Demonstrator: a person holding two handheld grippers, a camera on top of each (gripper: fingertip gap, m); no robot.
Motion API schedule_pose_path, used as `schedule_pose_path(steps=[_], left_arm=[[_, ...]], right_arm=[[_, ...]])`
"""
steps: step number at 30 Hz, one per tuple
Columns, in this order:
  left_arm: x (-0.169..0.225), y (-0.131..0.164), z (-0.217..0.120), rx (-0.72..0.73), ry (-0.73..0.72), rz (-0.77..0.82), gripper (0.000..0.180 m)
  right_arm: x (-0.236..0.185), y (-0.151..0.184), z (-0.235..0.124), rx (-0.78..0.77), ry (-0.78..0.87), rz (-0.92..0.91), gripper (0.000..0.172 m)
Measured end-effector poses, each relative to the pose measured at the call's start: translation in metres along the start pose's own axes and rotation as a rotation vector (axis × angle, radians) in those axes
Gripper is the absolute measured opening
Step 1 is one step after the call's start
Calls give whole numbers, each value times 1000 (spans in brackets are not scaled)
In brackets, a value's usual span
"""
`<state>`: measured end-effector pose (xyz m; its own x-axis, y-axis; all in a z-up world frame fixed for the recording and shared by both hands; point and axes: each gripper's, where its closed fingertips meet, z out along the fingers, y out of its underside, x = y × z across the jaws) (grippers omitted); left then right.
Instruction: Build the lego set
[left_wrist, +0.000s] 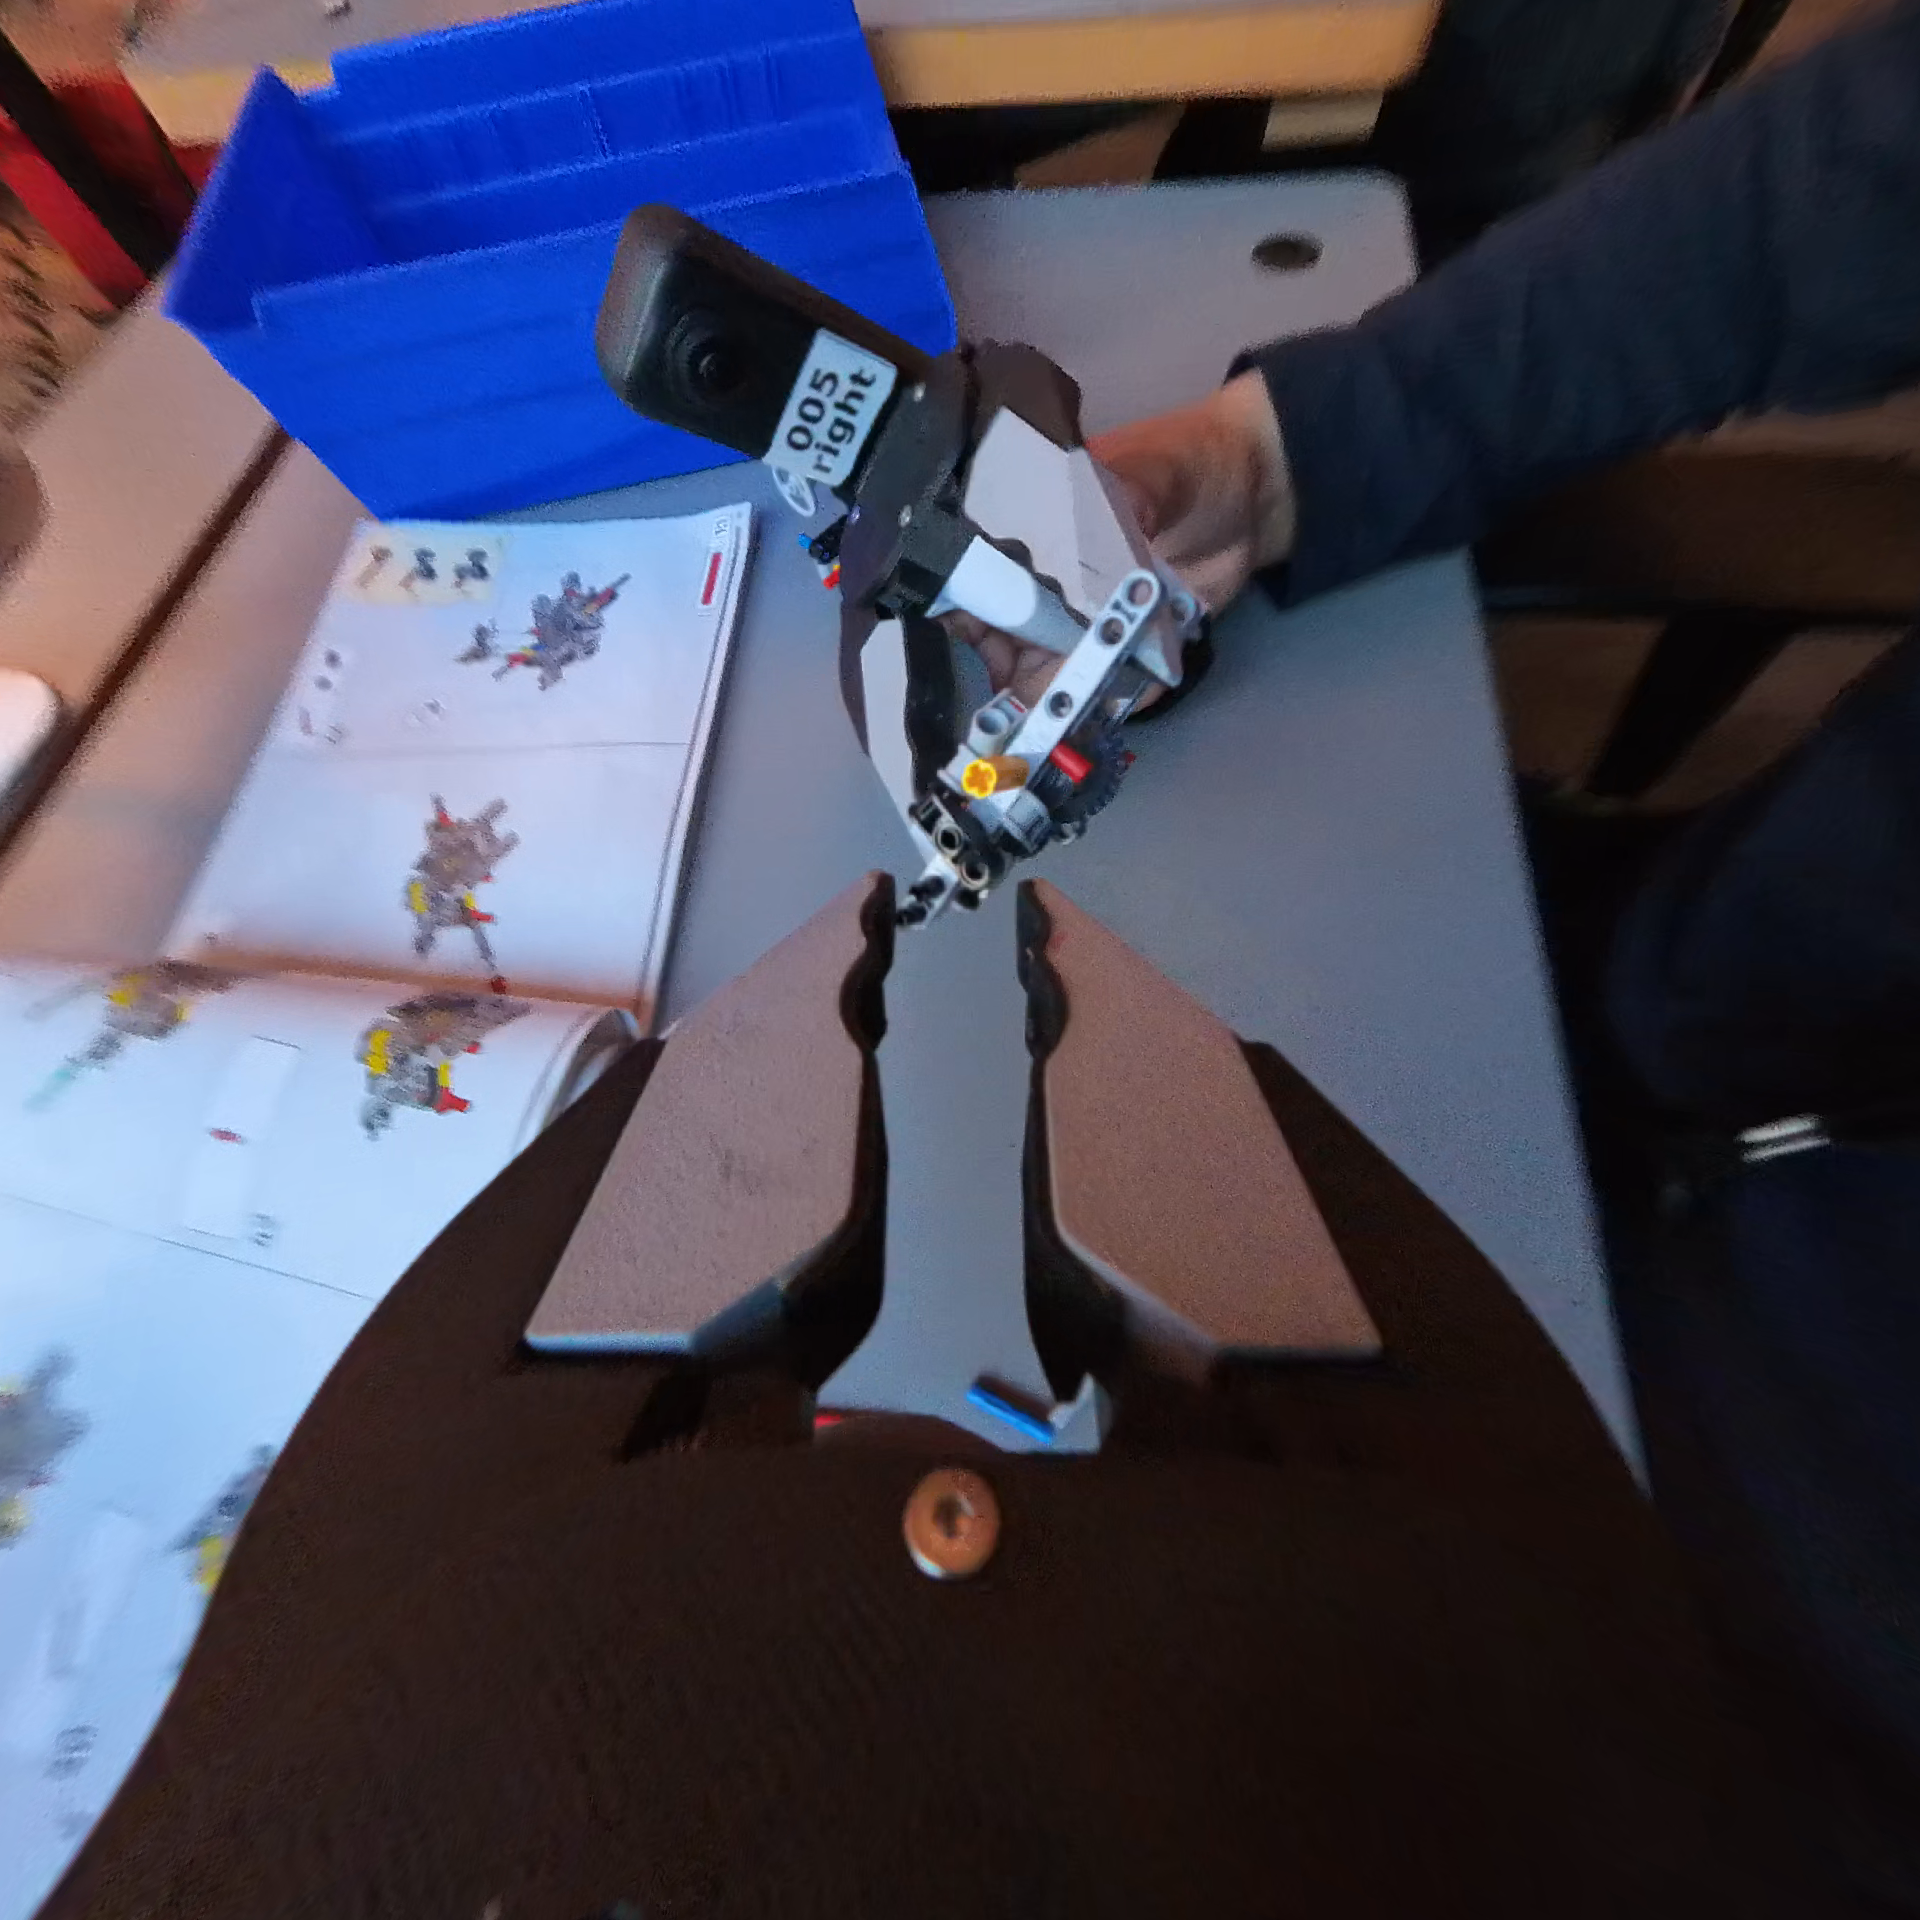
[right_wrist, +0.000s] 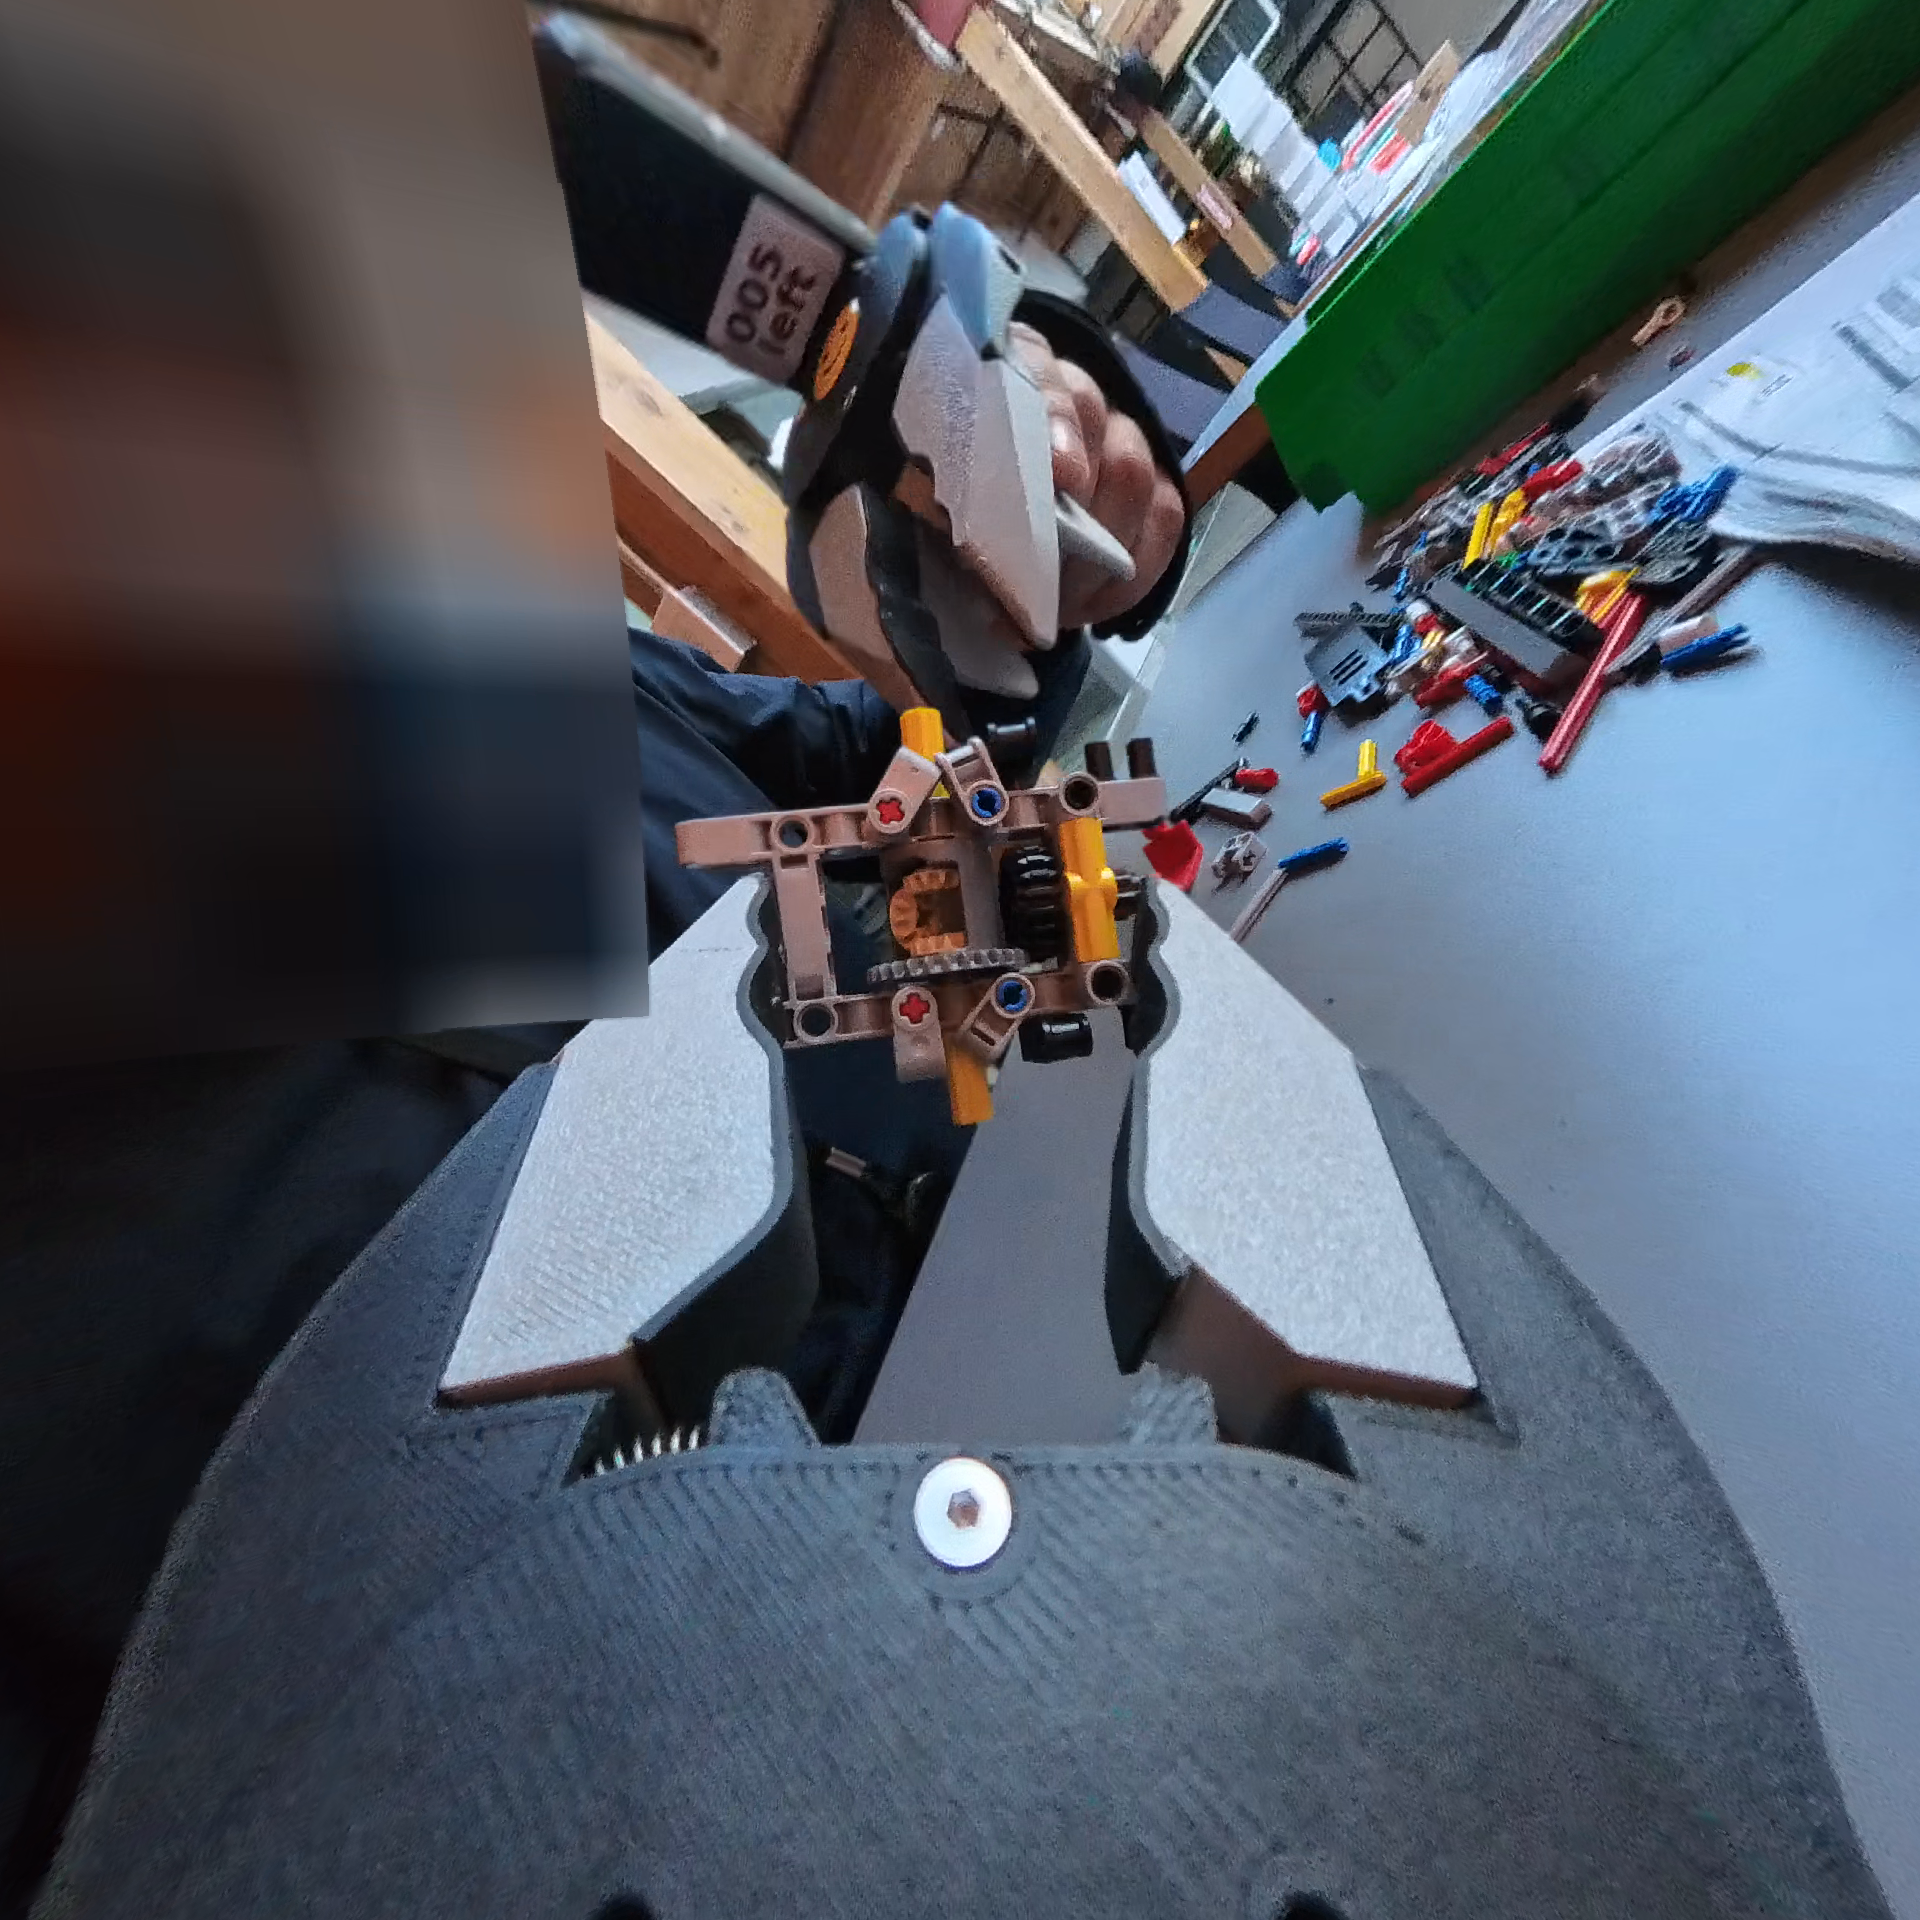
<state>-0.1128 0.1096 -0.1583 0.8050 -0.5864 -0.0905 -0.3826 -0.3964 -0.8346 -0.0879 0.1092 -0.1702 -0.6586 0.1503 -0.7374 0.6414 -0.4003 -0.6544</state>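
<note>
Gearbox assembly (right_wrist: 940, 914) sits clamped between right tongs (right_wrist: 951, 935), just beyond parted left tongs (left_wrist: 954, 914).

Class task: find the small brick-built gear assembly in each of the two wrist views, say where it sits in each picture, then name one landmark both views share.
Left wrist view: gear assembly at centre, in the right gripper, beyond the open left gripper.
Right wrist view: gear assembly at centre, clamped between the pads.
Shared landmark: the grey table.

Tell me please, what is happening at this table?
A person holds a claw in each hand over a grey table. The right claw grips a small gear assembly of toy building parts between its fingers. The left claw is open and holds nothing, its tips close to that assembly. An open instruction booklet, a blue bin and loose parts lie nearby.
</note>
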Motion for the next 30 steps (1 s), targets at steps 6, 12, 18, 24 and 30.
schedule_pose_path(steps=[6, 12, 18, 24, 30], left_arm=[[9, -1, 10, 26, -112, 192, 14], [22, -2, 5, 139, 49, -139, 0], [16, -14, -10, 243, 143, -354, 0], [16, -27, -1, 253, 200, -419, 1], [16, -19, 0, 217, 205, -432, 0]], right_arm=[[-4, 1, 4, -14, -38, 4, 65], [-20, -12, -2, 61, -18, -261, 64], [-27, -6, 3, 15, 44, -444, 65], [-19, -2, 3, -2, 35, -364, 65], [-13, 3, 5, -59, 143, -496, 65]])
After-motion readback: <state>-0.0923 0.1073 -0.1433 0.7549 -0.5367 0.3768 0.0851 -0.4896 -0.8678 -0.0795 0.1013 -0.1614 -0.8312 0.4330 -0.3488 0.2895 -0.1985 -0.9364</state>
